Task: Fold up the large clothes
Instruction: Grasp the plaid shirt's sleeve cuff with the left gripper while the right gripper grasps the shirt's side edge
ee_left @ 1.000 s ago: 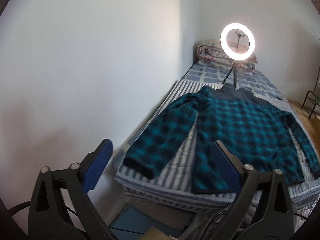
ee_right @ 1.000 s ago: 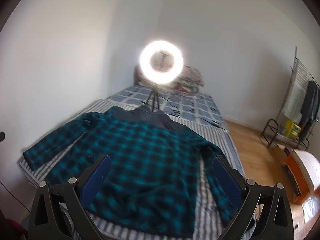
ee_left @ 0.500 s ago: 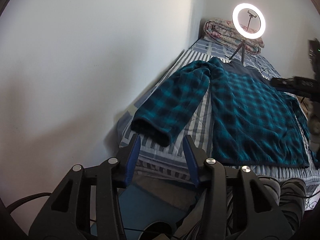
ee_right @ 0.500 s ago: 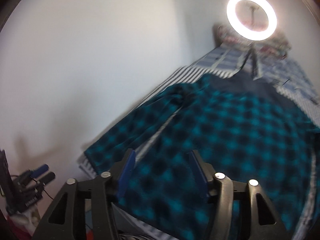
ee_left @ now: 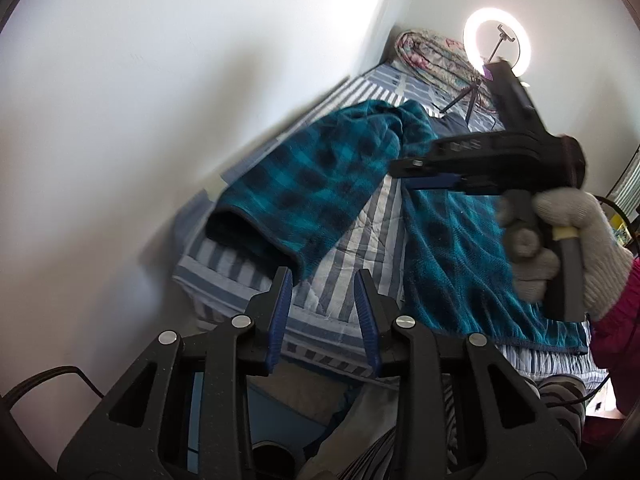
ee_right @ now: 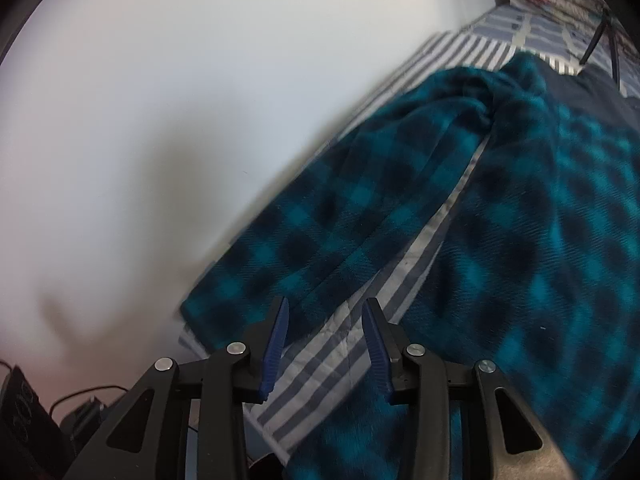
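A teal checked jacket [ee_left: 448, 240] was spread flat on the striped bed [ee_left: 360, 236] beside the wall, one sleeve [ee_left: 312, 188] laid out toward the edge. The left gripper [ee_left: 324, 284] was held just short of the sleeve's cuff, its jaws just narrowed, partly apart, nothing gripped. The right gripper [ee_right: 324, 312] (carried by a gloved hand [ee_left: 568, 240]) was likewise narrowed over the sleeve, holding nothing.
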Available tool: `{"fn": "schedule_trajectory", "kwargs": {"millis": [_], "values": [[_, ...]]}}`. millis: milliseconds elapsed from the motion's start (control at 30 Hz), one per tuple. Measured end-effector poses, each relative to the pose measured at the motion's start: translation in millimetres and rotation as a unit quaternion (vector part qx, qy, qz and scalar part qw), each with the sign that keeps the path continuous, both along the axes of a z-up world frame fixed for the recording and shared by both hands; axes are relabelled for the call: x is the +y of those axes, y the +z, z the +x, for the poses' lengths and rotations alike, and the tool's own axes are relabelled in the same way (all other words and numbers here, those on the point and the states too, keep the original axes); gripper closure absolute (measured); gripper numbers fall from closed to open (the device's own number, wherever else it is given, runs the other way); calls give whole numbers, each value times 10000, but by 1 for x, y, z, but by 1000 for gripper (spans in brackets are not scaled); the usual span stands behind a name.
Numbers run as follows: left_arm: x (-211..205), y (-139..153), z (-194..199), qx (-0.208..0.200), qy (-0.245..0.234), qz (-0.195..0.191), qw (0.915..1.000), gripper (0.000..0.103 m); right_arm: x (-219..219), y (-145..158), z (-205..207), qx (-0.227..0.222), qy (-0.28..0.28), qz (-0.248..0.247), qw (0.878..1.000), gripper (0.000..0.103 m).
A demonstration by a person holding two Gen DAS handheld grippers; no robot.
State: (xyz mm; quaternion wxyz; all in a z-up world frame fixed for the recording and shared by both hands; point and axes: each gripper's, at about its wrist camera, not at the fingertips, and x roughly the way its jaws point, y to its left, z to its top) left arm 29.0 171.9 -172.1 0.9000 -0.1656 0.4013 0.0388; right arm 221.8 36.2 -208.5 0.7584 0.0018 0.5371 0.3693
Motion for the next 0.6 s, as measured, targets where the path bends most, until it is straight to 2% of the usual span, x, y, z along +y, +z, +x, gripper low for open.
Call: {"fn": "schedule_trajectory", "kwargs": {"millis": [367,500,600], "values": [[22,-51,43,305,224,-593,9975,71,33,-39,47,489,-552,-188,9971,69],[25,-63,52,398,291,-575,9971,71,40,-45,55,490,-640,-459,9957,72],[27,-72,56,484,369,-612,9963,98,45,-47,57,420,-603,-614,9954,83]]}}
